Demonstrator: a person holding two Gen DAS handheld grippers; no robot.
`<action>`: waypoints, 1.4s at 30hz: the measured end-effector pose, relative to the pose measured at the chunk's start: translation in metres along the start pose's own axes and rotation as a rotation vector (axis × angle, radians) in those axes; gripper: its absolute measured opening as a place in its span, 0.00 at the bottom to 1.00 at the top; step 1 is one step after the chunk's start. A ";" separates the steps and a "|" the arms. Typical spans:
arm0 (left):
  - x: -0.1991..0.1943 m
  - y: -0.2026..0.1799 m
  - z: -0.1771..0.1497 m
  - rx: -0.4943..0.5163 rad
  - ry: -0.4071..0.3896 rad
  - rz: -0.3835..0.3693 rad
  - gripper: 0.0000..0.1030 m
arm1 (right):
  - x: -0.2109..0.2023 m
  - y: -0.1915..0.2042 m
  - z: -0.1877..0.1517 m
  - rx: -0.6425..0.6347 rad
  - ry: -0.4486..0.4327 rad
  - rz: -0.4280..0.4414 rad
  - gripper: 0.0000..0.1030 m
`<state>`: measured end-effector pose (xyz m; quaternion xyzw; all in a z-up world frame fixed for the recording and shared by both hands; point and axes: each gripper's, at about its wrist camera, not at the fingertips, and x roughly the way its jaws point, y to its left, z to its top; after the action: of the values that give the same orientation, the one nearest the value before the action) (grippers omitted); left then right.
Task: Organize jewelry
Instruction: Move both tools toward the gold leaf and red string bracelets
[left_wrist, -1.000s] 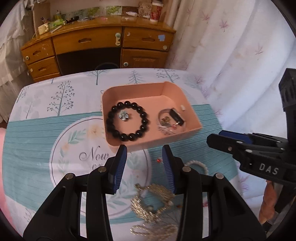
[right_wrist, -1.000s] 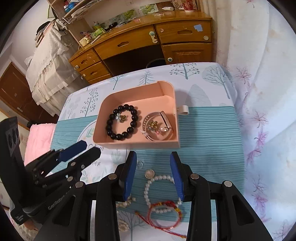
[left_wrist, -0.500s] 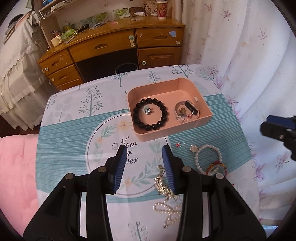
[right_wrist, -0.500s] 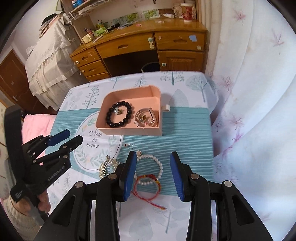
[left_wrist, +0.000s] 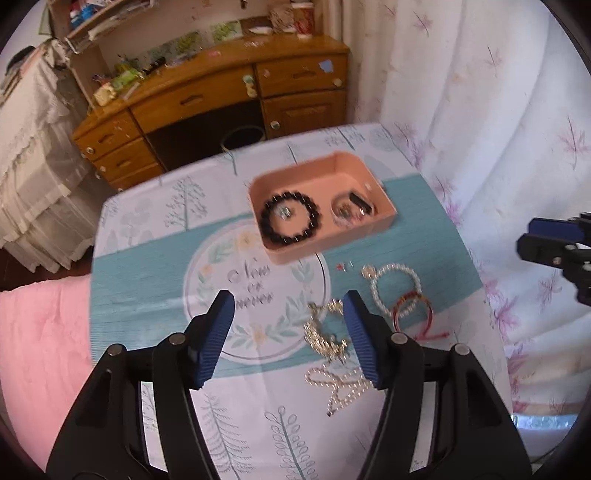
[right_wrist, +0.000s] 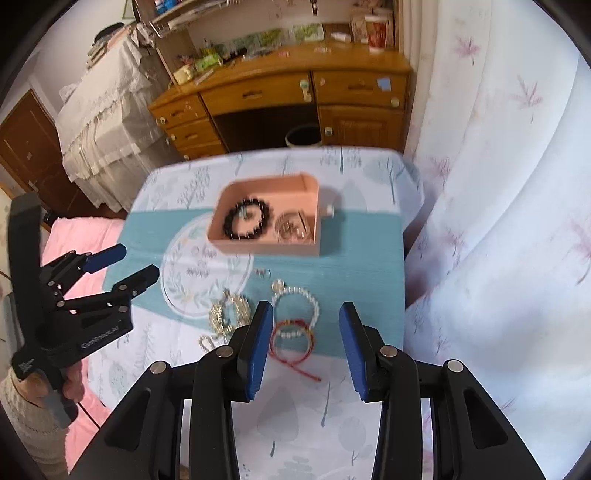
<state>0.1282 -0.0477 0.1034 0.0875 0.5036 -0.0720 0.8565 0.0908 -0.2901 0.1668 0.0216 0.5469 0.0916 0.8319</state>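
Observation:
A pink tray (left_wrist: 384, 222) (right_wrist: 258, 248) sits on the table and holds a black bead bracelet (left_wrist: 290, 220) (right_wrist: 246, 223) and a silver bangle with small pieces (left_wrist: 351, 211) (right_wrist: 295, 229). On the cloth nearer me lie a white pearl bracelet (left_wrist: 396, 288) (right_wrist: 295, 306), a red cord bracelet (left_wrist: 413, 314) (right_wrist: 291, 341), a gold chain heap (left_wrist: 327, 332) (right_wrist: 227, 312) and small earrings (left_wrist: 343, 266). My left gripper (left_wrist: 290, 334) is open and empty, high above the table. My right gripper (right_wrist: 306, 347) is open and empty, above the red bracelet.
The table wears a white and teal tree-print cloth (left_wrist: 147, 266). A wooden desk (left_wrist: 221, 92) with drawers and clutter stands behind it. A white curtain (left_wrist: 480, 110) hangs at the right, pink bedding (left_wrist: 40, 332) lies at the left.
Both grippers have pulled back and up from the tray, so the whole table shows. The left gripper's fingers have opened wider. The jewelry has not moved.

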 end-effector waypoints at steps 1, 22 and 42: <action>0.004 -0.002 -0.004 0.005 0.008 -0.004 0.57 | 0.008 -0.001 -0.004 -0.004 0.014 -0.002 0.37; 0.118 -0.020 -0.029 -0.057 0.170 -0.154 0.55 | 0.181 0.003 -0.048 -0.002 0.272 0.034 0.28; 0.167 -0.037 -0.020 -0.147 0.289 -0.142 0.45 | 0.218 0.015 -0.057 -0.095 0.233 -0.068 0.12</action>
<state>0.1840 -0.0856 -0.0549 -0.0016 0.6301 -0.0819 0.7722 0.1209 -0.2406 -0.0511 -0.0474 0.6353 0.0909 0.7655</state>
